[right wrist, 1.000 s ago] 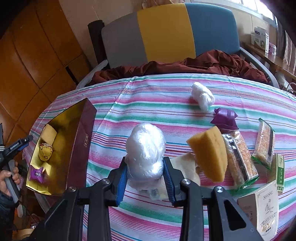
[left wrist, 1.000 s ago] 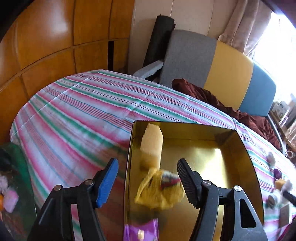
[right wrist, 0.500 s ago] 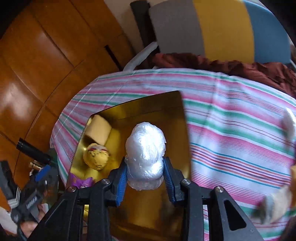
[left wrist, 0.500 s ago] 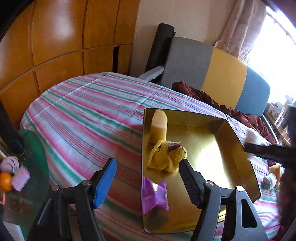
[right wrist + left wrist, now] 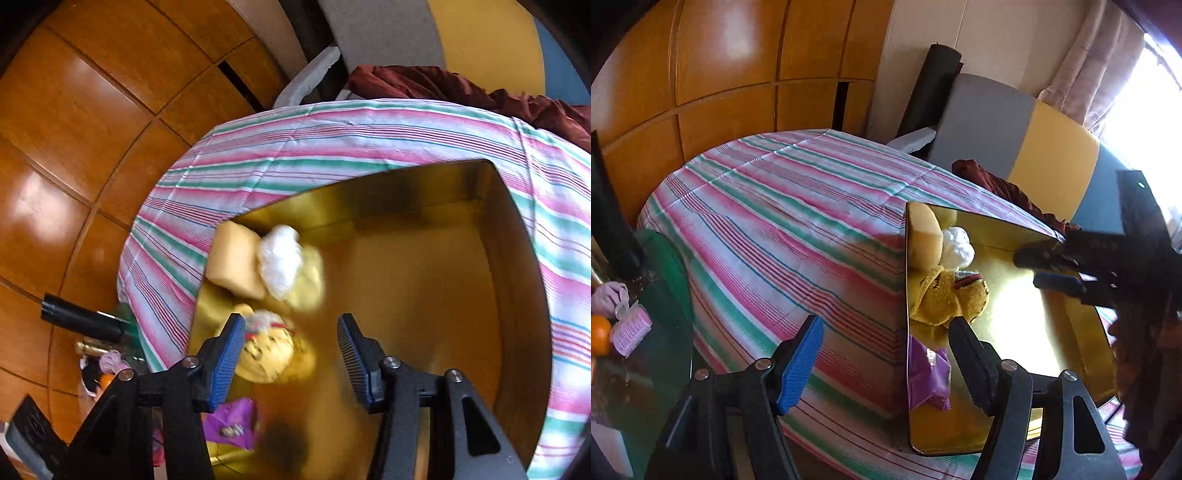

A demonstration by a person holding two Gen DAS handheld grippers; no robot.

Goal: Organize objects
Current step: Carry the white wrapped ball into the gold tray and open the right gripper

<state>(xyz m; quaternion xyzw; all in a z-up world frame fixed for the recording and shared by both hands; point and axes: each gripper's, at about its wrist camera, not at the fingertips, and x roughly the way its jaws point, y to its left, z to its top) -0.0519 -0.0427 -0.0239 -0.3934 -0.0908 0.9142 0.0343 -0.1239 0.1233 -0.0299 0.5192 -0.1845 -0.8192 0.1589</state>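
Note:
A gold tin box (image 5: 1049, 354) (image 5: 424, 280) sits on the striped tablecloth. Inside lie a yellow sponge (image 5: 923, 236) (image 5: 234, 260), a white plastic-wrapped ball (image 5: 956, 245) (image 5: 280, 260), a yellow net bag (image 5: 947, 295) (image 5: 266, 349) and a purple packet (image 5: 927, 373) (image 5: 232, 422). My right gripper (image 5: 291, 354) is open and empty above the box, seen from the side in the left wrist view (image 5: 1039, 267). My left gripper (image 5: 886, 362) is open and empty over the box's near left edge.
The striped tablecloth (image 5: 783, 221) covers a round table. A grey, yellow and blue chair (image 5: 1015, 147) with a dark red cloth (image 5: 461, 88) stands behind it. A green glass side table (image 5: 639, 332) with an orange and small items is at the left, by wooden wall panels.
My right gripper carried the white ball from the table to over the box, opened and released it. The ball now lies beside the yellow sponge. My left gripper drew back.

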